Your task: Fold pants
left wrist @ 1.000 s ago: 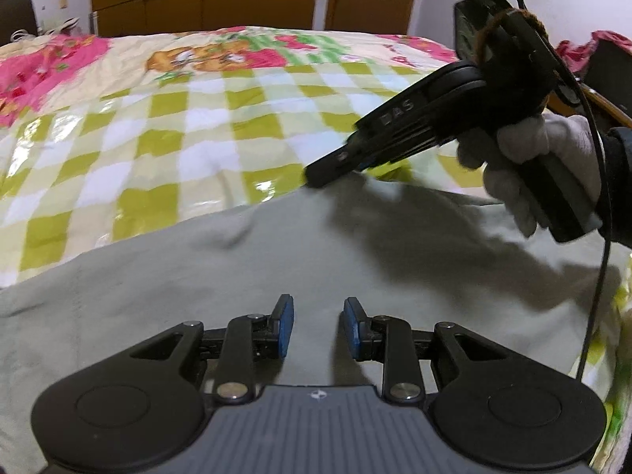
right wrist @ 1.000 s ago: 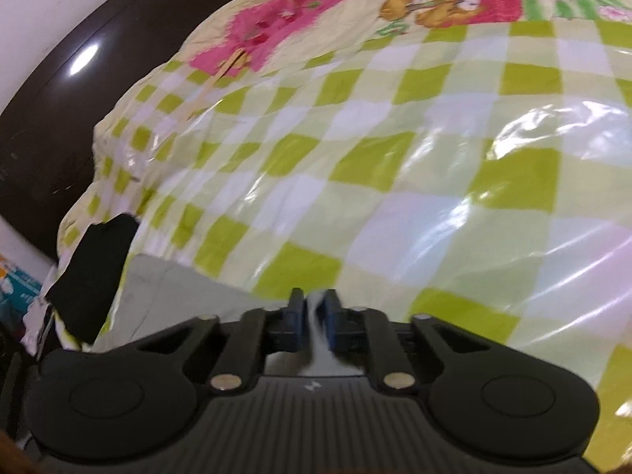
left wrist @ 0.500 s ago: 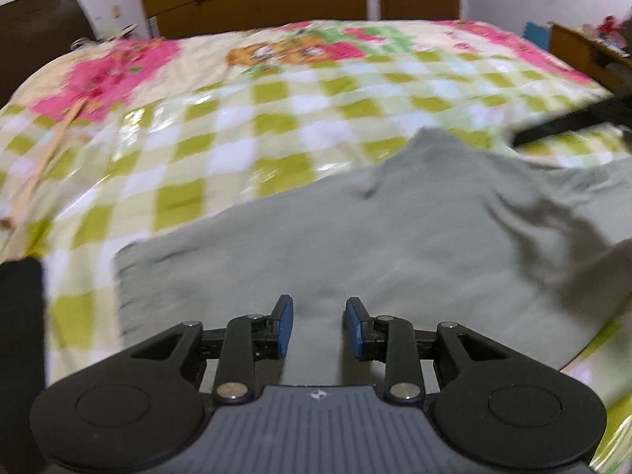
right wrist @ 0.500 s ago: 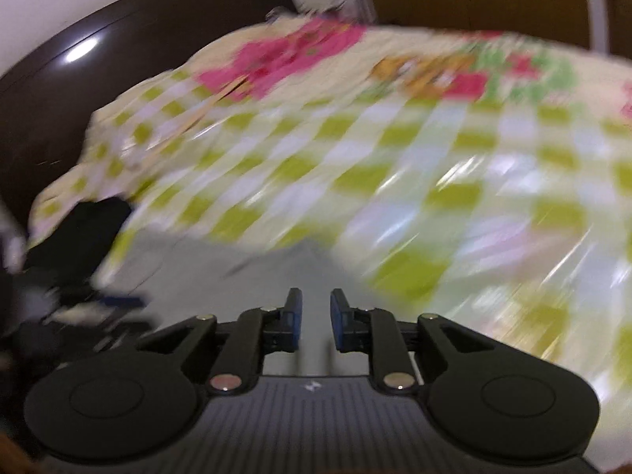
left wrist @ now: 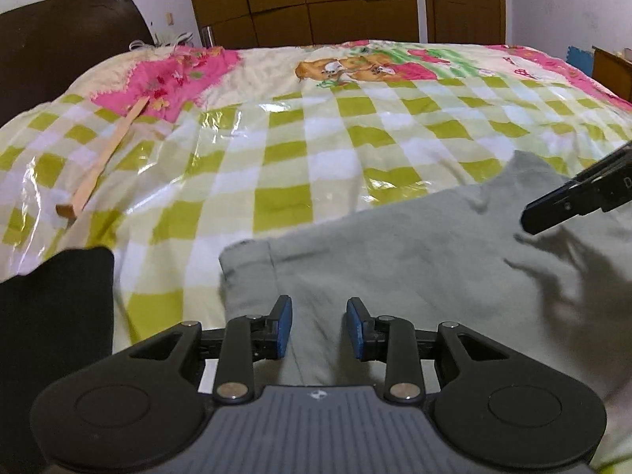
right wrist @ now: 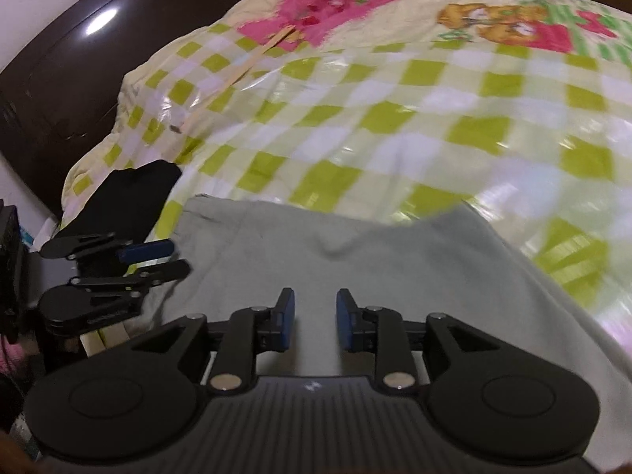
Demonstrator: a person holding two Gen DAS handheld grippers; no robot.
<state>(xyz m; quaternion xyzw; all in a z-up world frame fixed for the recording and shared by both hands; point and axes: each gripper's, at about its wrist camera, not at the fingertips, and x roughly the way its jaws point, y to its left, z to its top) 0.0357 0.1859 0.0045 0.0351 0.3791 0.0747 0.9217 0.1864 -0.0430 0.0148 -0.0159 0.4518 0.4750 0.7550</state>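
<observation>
Left gripper (left wrist: 319, 326): held low over the near left part of the grey pants (left wrist: 414, 260), jaws parted with bare cloth showing between the blue pads (left wrist: 283, 326), nothing held; in the right wrist view it appears side-on at the left edge (right wrist: 158, 260), jaws likewise apart, above the pants' left end. Right gripper (right wrist: 315, 318): poised over the middle of the pants (right wrist: 355, 252), jaws parted, nothing between the pads (right wrist: 344, 318); in the left wrist view only its dark finger tip (left wrist: 561, 209) enters from the right, casting a shadow on the cloth; contact cannot be told. Pants: spread flat across the near side of the bed (left wrist: 276, 150), on a glossy green-and-white checked cover, hem band at the left end. Black cloth (left wrist: 51, 316): near left corner of the bed, just beside the pants' left end. Wooden stick (left wrist: 98, 166): lying on the cover toward the dark headboard (left wrist: 59, 39), well apart from the pants. Wooden wardrobe (left wrist: 316, 0): behind the bed. Change from one second ago: the right gripper, then nearly closed on pale cloth at the far edge, now stands apart and empty; the left view has swung leftward, bringing hem, black cloth and stick into sight, and the gloved hand on the right gripper has left the view.
</observation>
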